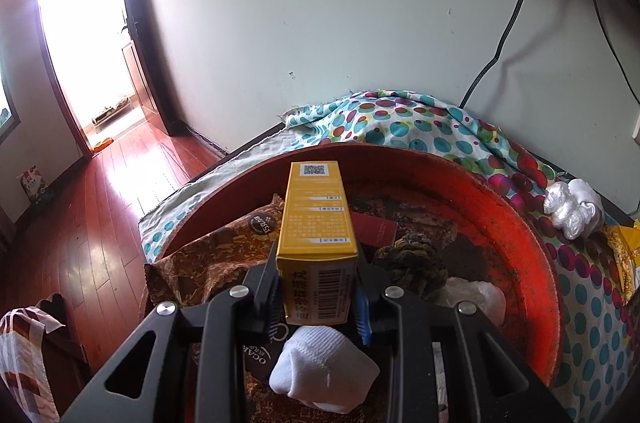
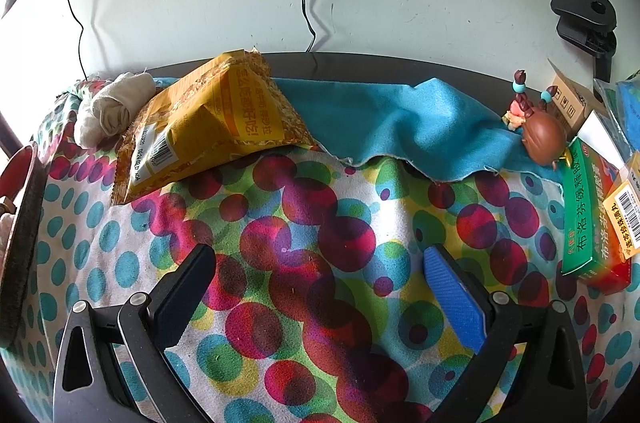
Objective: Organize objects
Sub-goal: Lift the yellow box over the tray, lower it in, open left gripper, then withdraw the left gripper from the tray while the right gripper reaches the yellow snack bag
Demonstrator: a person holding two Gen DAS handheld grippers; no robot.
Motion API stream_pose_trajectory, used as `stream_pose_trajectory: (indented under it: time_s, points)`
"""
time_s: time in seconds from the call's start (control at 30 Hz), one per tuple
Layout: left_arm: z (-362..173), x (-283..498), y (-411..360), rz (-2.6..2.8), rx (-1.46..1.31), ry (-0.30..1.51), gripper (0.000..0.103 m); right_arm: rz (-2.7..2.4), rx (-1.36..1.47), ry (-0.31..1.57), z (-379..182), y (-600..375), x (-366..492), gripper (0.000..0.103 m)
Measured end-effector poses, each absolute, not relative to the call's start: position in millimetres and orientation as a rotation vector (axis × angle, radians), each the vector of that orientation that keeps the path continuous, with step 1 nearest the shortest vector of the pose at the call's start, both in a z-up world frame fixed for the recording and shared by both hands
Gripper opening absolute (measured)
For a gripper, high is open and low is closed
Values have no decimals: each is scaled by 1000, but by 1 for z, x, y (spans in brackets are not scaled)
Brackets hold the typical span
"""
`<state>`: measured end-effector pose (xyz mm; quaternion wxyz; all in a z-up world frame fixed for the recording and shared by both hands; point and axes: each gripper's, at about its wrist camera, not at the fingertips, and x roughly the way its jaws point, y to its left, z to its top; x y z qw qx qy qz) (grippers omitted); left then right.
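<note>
The left tool (image 1: 316,297) is clamped on a yellow medicine box (image 1: 316,223), its jaws closed against the two long sides near the barcode end, so most of the box sticks out ahead of the tool. The box hangs over the orange basin (image 1: 532,243); directly below the tool lies a white sock (image 1: 320,369), ahead and to its left a brown snack packet (image 1: 224,255), and ahead and to its right a dark crumpled lump and a bit of clear plastic.

The step in hand looks like dropping this box into the basin. To do it well, lower the box until its far end is close over a flatter patch ahead of the tool, between the packet and the dark lump, then part the jaws just enough to free it. Since the grip is far back, the front end will likely dip first, so releasing low keeps it from tumbling onto the sock or bouncing against the rim.

The right tool (image 2: 320,287) is wide open and holds nothing, hovering over the polka-dot cloth (image 2: 312,207) on the surface. Ahead and to its left sits a yellow snack bag (image 2: 208,127); to its right a green medicine box (image 2: 584,215), likely among the next picks
</note>
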<state>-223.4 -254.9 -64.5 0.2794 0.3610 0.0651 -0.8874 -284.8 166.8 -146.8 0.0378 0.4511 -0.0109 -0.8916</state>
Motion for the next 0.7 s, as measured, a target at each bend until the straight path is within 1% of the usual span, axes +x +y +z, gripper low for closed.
stream_pose_trajectory:
  time_s: [0.23,0.27,0.3,0.33,0.37,0.4,0.43,0.57,0.7]
  points:
    - [-67,-227,-254,-2384,977,168,30,-2737,1387,-31,-147,163,-286,103]
    - [-68,-229,-253,-2386,990,167,31,-2737,1387,-29,-147,164,-286,103]
    - [-72,-232,-253,-2400,1028,175,36,-2737,1387,-29,-148,164,-287,103]
    - [-74,-232,-252,-2405,1050,175,44,-2737,1387,-30,-148,164,-287,103]
    - [-76,-232,-251,-2408,1059,167,73,-2737,1388,-30,-148,164,-287,103]
    - [-75,-230,-249,-2417,1045,162,97,-2738,1388,-29,-148,164,-287,103]
    - [-71,-223,-247,-2442,1000,164,99,-2737,1389,-28,-148,163,-287,103]
    - [-61,-199,-236,-2512,951,125,99,-2734,1392,-22,-148,165,-287,103]
    - [-52,-150,-228,-2609,904,212,100,-2745,1406,8,-148,165,-283,103]
